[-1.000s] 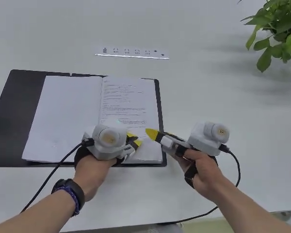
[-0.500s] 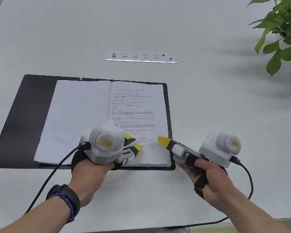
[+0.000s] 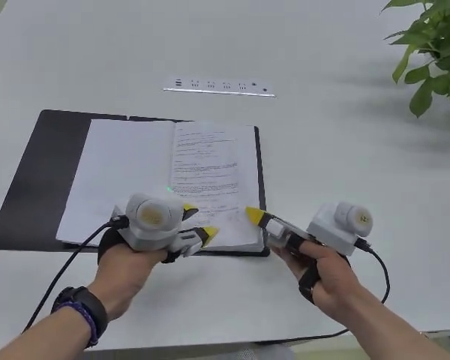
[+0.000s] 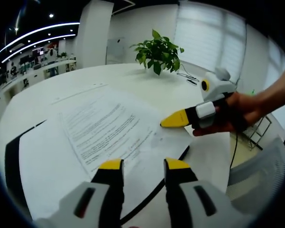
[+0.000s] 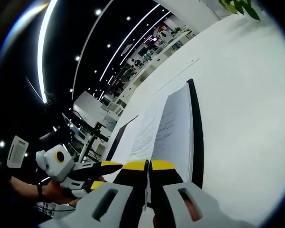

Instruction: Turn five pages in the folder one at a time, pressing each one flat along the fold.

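One folder (image 3: 37, 172) beneath left claw (image 3: 199, 223).

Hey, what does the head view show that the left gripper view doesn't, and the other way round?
Head view adds: the socket strip beyond the folder and a wristwatch. Left gripper view adds: window blinds and ceiling lights. Shared: the open folder, its printed page, the plant, the open left tool, the shut right tool.

An open-plan office: white meeting table (image 3: 345, 150) with socket strip (image 3: 217, 87), potted plant (image 4: 156, 52), ceiling light strips (image 4: 38, 31).
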